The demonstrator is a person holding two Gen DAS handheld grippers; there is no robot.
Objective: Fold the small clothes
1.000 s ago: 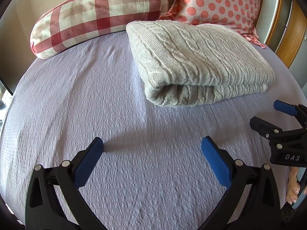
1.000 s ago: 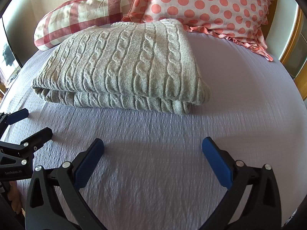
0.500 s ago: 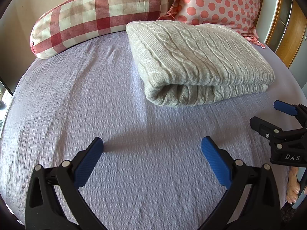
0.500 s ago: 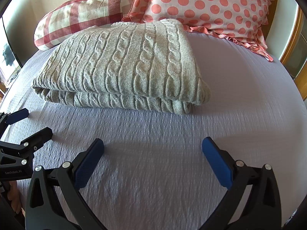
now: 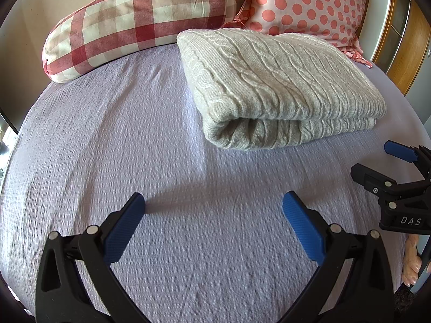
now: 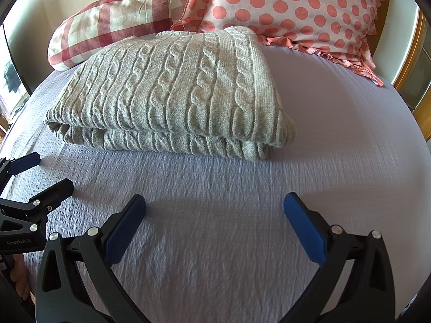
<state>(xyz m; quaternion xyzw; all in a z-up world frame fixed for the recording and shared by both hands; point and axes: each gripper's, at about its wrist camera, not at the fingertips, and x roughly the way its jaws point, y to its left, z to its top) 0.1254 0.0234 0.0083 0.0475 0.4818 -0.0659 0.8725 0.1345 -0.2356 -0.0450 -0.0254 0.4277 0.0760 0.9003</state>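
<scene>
A grey cable-knit sweater (image 5: 280, 86) lies folded in a thick rectangle on the lilac bedspread (image 5: 134, 140), near the pillows. It also shows in the right wrist view (image 6: 172, 91). My left gripper (image 5: 212, 215) is open and empty, low over the bedspread in front of the sweater's left end. My right gripper (image 6: 214, 215) is open and empty, in front of the sweater's right end. Each gripper shows at the edge of the other's view: the right one (image 5: 377, 164), the left one (image 6: 40, 172). Neither touches the sweater.
A red-and-white checked bolster (image 5: 134, 24) and a pink polka-dot pillow (image 5: 304, 2) lie behind the sweater against the wall. A wooden frame (image 5: 404, 45) stands at the right. The bedspread (image 6: 350, 134) stretches flat around the sweater.
</scene>
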